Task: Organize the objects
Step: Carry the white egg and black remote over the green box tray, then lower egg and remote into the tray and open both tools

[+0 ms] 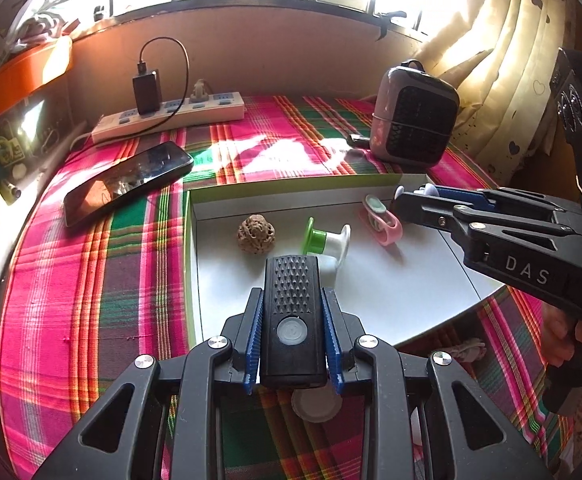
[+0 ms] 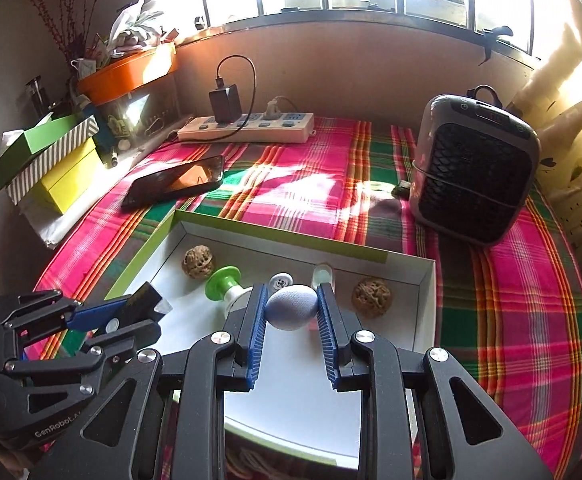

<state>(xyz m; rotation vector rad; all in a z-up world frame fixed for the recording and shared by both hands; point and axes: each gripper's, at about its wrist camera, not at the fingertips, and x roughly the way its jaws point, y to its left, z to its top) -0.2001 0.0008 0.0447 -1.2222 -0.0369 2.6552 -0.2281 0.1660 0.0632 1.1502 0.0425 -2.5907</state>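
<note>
We've got 2 loads on the go here. Our left gripper (image 1: 293, 320) is clamped on a black flashlight (image 1: 293, 320), blue pads pressing its 2 long sides, button face up and its nose pointing ahead over the near edge of the white tray (image 1: 391, 300). Gripping it by the flanks keeps the body level and the tip free, which should make it easy to lay down flat.

Our right gripper (image 2: 291, 308) is closed on a small grey egg-shaped ball (image 2: 292, 307), pinched right at the fingertips. That looks like the sensible hold for something round: the widest part sits between the pads, so it can't squirt out.

Both grippers hang above the tray, and that's surely the point, since the tray is where things are being collected. Ahead of the left gripper sit a carved walnut (image 1: 255, 235) and a green-and-white spool (image 1: 325, 242), with a pink clip (image 1: 381, 220) further right, just below the right gripper's tips. From the right wrist view, a second walnut (image 2: 372, 295) lies just right of the ball.

Beyond the tray, well clear of both grippers, a phone (image 1: 127, 182), power strip (image 1: 171, 114) and small heater (image 1: 415, 118) rest on the plaid cloth (image 1: 91, 280).

We'd judge the open tray floor nearest us is the landing spot.
</note>
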